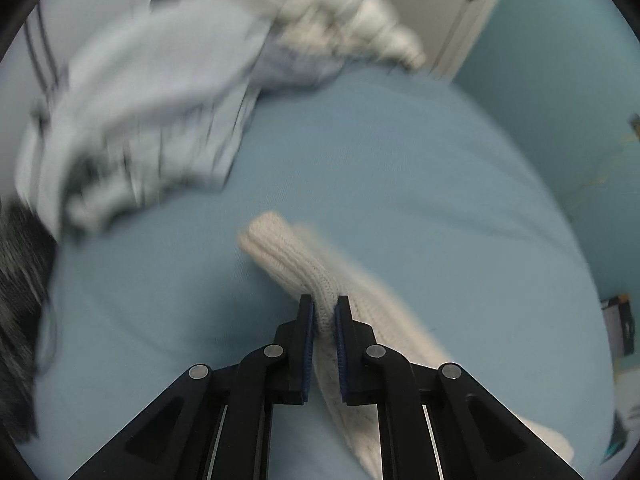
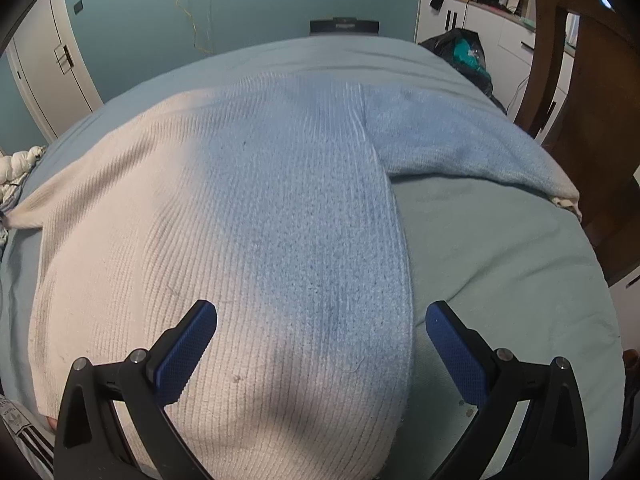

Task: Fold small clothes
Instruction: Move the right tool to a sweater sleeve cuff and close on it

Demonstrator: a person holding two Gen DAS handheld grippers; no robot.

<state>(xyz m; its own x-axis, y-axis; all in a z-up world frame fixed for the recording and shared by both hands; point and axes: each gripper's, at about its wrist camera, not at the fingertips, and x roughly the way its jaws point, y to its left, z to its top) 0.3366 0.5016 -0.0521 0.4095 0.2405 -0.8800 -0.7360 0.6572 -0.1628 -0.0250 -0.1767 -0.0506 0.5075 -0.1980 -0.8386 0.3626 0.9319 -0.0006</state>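
A cream ribbed knit sweater point(image 2: 224, 216) lies spread on the pale blue bed sheet point(image 2: 500, 264). In the left wrist view my left gripper point(image 1: 324, 307) is shut on the sweater's sleeve point(image 1: 288, 256), which sticks out past the fingertips above the sheet point(image 1: 400, 168). In the right wrist view my right gripper point(image 2: 321, 320) is open and empty, its blue pads point(image 2: 184, 356) hovering over the sweater's near part, with one sleeve point(image 2: 472, 152) stretched to the right.
A blurred pile of pale blue and white clothes point(image 1: 152, 120) lies at the left of the left wrist view. White cabinets point(image 2: 44, 64), a dark bag point(image 2: 460, 52) and a wooden post point(image 2: 560, 80) stand around the bed.
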